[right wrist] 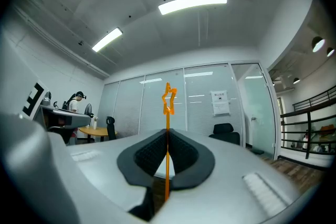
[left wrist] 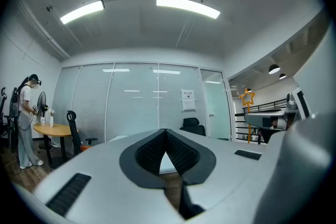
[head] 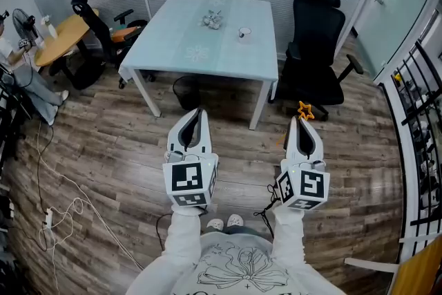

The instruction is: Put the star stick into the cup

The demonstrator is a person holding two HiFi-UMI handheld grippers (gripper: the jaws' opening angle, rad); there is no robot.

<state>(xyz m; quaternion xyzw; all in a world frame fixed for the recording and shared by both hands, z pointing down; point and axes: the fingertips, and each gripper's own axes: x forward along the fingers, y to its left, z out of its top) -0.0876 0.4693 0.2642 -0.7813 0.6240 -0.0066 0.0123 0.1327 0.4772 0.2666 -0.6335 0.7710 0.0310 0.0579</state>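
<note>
- Right hand-held gripper: jaws closed on the thin orange shaft of the star stick. The pads pinch it low down, and the shaft runs straight up between them.
- The stick stands upright in the grip. Its star end is clear above the jaw tips and touches nothing.
- Left hand-held gripper: jaw tips pressed together with nothing between them. It is held level beside the right one and plays no part for now.
- In the head view both grippers sit close to the body over bare wood floor, pointing toward the bench.
- The bench is well apart from the grippers, across open floor. A black office chair stands at its right side.
- On the bench top there is a small round-rimmed thing, probably the cup, too small to be sure. A crumpled pale object lies just beside it; I cannot tell what it is.
- Step, as I judge it: the stick is grasped and is being carried. The approach to the bench is not yet made.
- Next move calls for:
  - closing in on the bench;
  - bringing the right gripper above the cup rim, probably tipping it so that one end of the stick points down into the mouth;
  - lowering the stick in, then parting the jaws.
- The cup looks light, so a stray nudge could tip it.
</note>
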